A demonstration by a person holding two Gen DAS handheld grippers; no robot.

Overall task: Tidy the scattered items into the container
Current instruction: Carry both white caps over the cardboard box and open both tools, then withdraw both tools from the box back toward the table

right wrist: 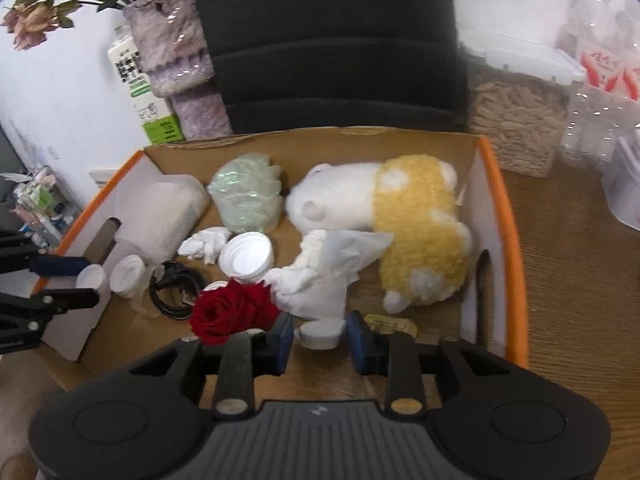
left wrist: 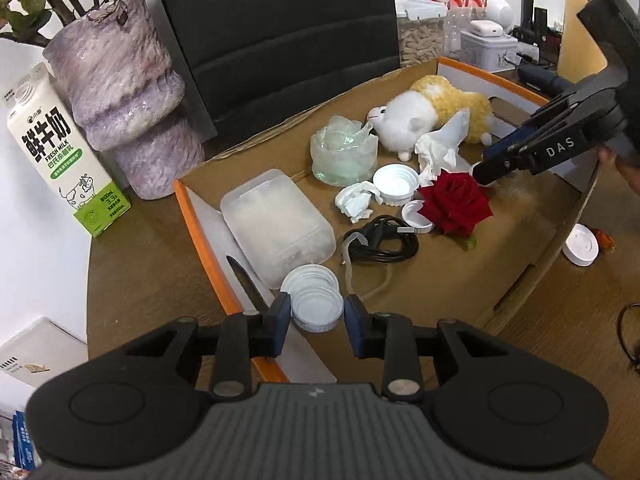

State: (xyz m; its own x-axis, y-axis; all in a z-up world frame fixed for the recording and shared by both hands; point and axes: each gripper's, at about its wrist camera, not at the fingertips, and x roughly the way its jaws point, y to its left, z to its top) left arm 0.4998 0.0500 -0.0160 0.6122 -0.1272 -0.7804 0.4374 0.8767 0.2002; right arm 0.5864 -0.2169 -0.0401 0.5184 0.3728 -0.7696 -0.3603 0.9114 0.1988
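Note:
A cardboard box (left wrist: 200, 240) with an orange rim (right wrist: 516, 280) holds a red rose (left wrist: 456, 204), a white and yellow plush toy (right wrist: 400, 232), crumpled tissues (right wrist: 320, 276), a glass dish (left wrist: 344, 152), a frosted plastic case (left wrist: 276, 224), a black cable (left wrist: 380, 240) and white lids (left wrist: 396, 184). My left gripper (left wrist: 318, 314) hovers over the box's near left corner, pads against a white lid (left wrist: 318, 308). My right gripper (right wrist: 320, 332) hangs over the near right part, beside the rose (right wrist: 228, 312), closed on a small white cap (right wrist: 322, 334).
Outside the box, a white lid (left wrist: 580, 246) lies on the wooden table at the right. A milk carton (left wrist: 56, 152) and a purple vase (left wrist: 124, 96) stand to the left. A black chair (left wrist: 272, 32) is behind, with a seed jar (right wrist: 516, 128) and bottles at the back right.

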